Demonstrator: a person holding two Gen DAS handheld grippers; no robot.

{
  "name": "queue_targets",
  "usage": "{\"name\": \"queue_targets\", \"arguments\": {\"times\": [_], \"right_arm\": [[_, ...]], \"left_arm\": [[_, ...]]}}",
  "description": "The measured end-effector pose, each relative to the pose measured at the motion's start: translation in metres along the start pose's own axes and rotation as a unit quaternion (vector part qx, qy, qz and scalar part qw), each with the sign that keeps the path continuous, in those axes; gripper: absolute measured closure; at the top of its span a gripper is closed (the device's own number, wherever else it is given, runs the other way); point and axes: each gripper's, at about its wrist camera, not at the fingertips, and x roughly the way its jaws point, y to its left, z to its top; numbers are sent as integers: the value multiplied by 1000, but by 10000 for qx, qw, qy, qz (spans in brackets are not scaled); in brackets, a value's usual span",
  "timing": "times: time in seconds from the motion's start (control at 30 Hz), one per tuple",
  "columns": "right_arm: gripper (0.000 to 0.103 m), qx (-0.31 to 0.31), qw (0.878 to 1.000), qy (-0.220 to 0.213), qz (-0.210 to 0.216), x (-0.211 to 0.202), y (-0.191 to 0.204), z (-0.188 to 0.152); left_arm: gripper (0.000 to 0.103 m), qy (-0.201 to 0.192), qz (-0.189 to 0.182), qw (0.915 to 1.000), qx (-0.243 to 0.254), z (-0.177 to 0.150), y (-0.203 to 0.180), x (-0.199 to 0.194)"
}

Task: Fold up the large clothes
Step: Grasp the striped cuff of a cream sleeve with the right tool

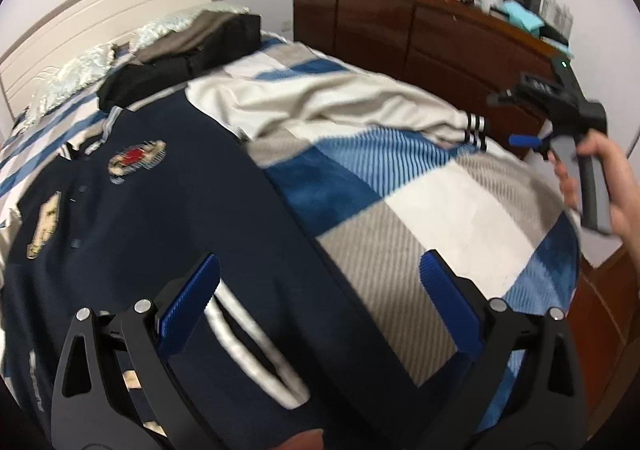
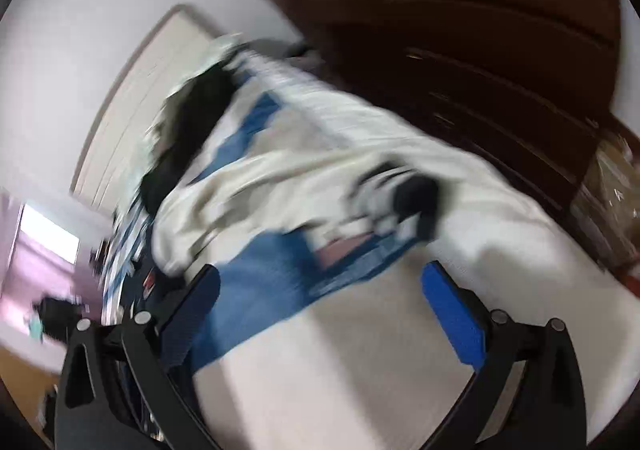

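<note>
A navy jacket [image 1: 168,210] with patches and cream sleeves lies spread on the checked bedspread [image 1: 440,218]. One cream sleeve [image 1: 340,110] with a black-and-white striped cuff [image 1: 476,132] stretches to the right; it also shows, blurred, in the right wrist view [image 2: 288,174]. My left gripper [image 1: 320,282] is open and empty, above the jacket's striped hem [image 1: 248,346]. My right gripper [image 2: 320,286] is open and empty over the bedspread, short of the cuff [image 2: 384,186]. It shows hand-held at the bed's right edge in the left wrist view [image 1: 524,140].
A dark wooden dresser [image 1: 420,34] with clutter on top stands right of the bed. Folded dark clothes [image 1: 188,50] and pillows [image 1: 72,78] lie by the headboard [image 1: 100,6]. The right wrist view is motion-blurred.
</note>
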Motion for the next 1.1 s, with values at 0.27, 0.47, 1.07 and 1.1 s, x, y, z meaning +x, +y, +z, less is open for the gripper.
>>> {"name": "queue_targets", "arguments": {"times": [0.27,0.47,1.07,1.1], "right_arm": [[4,666,9963,471,272,61,-45,31],[40,752,9942,724,250,83,-26,45],[79,-600,9981,-82,147,-23,139,51],[79,-779,9967,-134,204,-30,160,51]], "left_arm": [[5,578,-47,9981,-207,-28,-2,56],[5,688,-29,9975,-141,-44,0,66],[5,-56,-321,9985,-433,-24,67,-30],[5,-65,-293,9986,-431,-28,83,-42]]}}
